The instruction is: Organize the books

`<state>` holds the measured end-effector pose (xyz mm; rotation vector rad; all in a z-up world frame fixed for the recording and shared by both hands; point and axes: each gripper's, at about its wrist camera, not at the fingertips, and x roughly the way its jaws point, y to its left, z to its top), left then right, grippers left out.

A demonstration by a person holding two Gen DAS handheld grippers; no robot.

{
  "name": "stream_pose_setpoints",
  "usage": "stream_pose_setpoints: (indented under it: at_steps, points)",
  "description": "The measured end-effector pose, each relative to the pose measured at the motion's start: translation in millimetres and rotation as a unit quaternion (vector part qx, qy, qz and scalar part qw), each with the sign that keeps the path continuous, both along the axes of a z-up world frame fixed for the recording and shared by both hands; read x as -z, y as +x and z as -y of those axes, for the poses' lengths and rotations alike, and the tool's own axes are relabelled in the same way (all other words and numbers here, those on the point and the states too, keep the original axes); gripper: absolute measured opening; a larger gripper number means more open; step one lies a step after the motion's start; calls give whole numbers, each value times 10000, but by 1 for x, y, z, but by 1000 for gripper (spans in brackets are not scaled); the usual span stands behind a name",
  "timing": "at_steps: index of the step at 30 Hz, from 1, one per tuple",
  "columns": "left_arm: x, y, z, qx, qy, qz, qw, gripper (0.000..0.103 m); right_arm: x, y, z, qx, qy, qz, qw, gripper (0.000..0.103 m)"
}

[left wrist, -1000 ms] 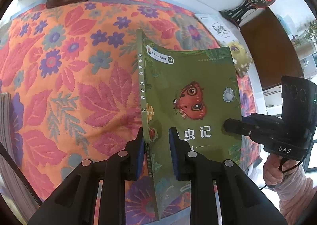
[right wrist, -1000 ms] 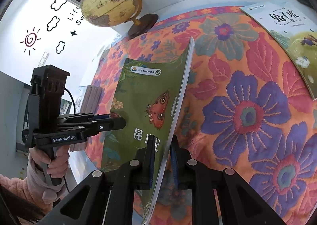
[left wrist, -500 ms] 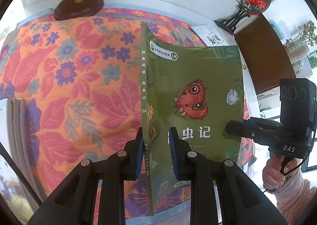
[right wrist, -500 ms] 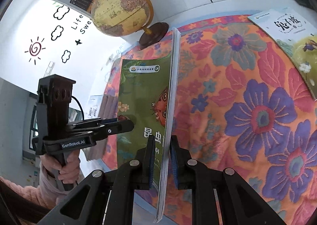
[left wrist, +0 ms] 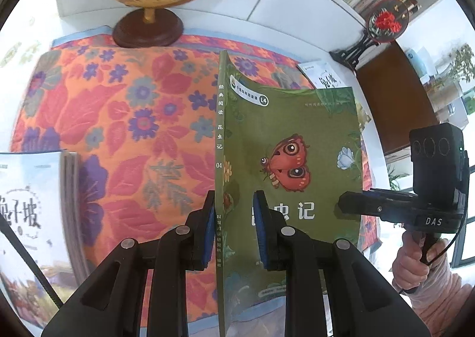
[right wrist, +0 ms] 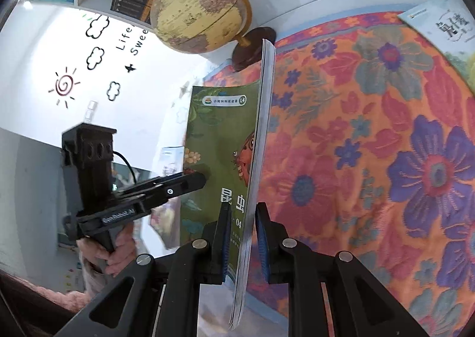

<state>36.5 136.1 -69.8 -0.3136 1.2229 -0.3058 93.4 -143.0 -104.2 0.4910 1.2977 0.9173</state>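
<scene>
Here, a green book [left wrist: 297, 141] with a red butterfly on its cover is held upright above a table spread with an orange floral cloth [left wrist: 118, 117], clamped from both sides by two hand-held grippers. The left gripper [left wrist: 233, 230] is seen closed on the spine edge near the lower corner, its blue pads [left wrist: 210, 227] pressed against the covers. The right gripper [right wrist: 242, 242] is closed on the page edge of the same book, and in the left wrist view it is seen reaching in from the right, carried by a hand [left wrist: 412, 265] in a pink sleeve. A globe [right wrist: 199, 10] on a dark wooden base is stood at the far edge of the cloth. A pale-covered book [right wrist: 442, 25] is laid flat on the cloth near the far right corner, well apart from the lifted one. More books [left wrist: 32, 218] are seen at the left edge of the left wrist view, blurred.
</scene>
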Motion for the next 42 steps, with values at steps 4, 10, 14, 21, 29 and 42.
stream_pose_setpoints:
  at_steps: [4, 10, 14, 21, 29, 42]
  points:
    - [-10, -6, -13, -81, 50, 75, 9999, 20, -11, -2, -12, -65, 54, 58, 9999, 17]
    - [-25, -14, -38, -245, 73, 180, 9995, 21, -22, -4, -37, -176, 159, -5, 9997, 17]
    - [-33, -20, -58, -358, 142, 231, 9990, 21, -27, -5, -56, -291, 320, -83, 9990, 18]
    - [-43, -31, -93, -575, 293, 268, 9976, 22, -37, -11, -96, -537, 413, 5, 9977, 18]
    - [-47, -44, -131, -795, 354, 264, 9959, 23, -42, -18, -135, -793, 452, 29, 9958, 18]
    - [-43, -61, -185, -1078, 396, 220, 9931, 23, -40, -27, -192, -1110, 486, -20, 9926, 18]
